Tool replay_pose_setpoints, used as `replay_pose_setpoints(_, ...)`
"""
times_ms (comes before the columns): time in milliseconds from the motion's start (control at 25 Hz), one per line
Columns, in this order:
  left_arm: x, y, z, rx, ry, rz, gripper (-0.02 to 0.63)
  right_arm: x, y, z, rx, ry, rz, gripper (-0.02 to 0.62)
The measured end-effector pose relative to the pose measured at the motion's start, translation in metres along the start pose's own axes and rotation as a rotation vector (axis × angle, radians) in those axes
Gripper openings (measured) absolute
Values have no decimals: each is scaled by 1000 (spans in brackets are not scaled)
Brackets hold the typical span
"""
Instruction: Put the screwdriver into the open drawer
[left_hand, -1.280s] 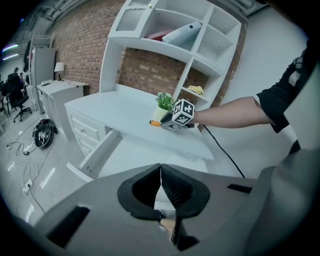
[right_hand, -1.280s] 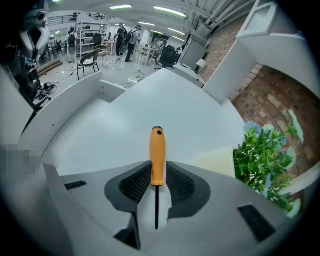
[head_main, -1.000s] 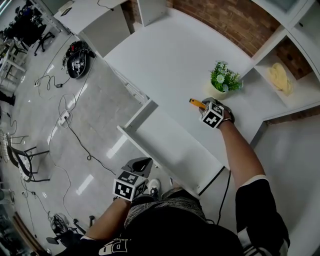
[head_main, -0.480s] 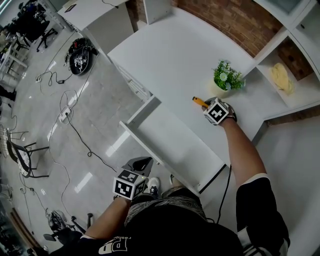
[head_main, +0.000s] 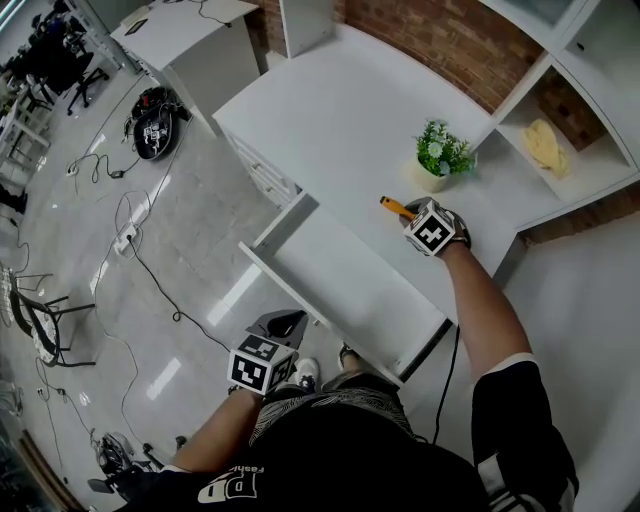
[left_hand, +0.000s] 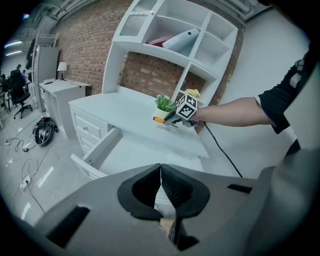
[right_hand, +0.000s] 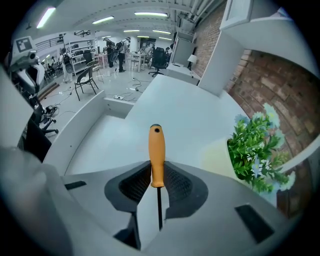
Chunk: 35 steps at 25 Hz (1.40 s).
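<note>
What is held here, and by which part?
Right gripper, jaws closing, grips the screwdriver by its orange handle's shaft end; left gripper shut, empty.

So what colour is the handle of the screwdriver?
Orange. The screwdriver handle shows best in the right gripper view.

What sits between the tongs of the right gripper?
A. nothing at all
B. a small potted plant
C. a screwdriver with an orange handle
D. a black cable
C: the right gripper view shows the screwdriver, its orange handle pointing outward, between the closing tongs of the right gripper.
</note>
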<state>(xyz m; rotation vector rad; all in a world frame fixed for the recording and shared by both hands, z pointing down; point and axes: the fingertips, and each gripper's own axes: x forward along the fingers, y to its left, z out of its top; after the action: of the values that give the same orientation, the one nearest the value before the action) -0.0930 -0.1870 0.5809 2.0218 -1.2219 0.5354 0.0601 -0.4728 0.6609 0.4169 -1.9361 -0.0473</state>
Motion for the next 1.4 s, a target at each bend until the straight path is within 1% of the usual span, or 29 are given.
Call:
replay_pose_setpoints(400,-14,-16,9,64,-33,-58,19,-53,36,-3,53,-45,-44,83)
replay_pose_setpoints(600,-21,-26,12,100,-51,-98,18,-73,57,-15,124,-50,-62,83)
replay_pose_setpoints(800,-26,-35,9,139,-52,-130,18,-91,80,-22,156,-70,-78,83)
replay_pose_setpoints(880,-26,-39,7,154,-38,-142,18,-95,92,-28,171,-67,-80,83)
replay_pose_setpoints(1200,-23,-51,-1,189,-22,-175,18,-97,136,-41,160,-59,-63,83)
replay_pose_setpoints(1400,-22,-54,-8,188,-6,-182,18,-78,167,-55,137,-22,-29,83)
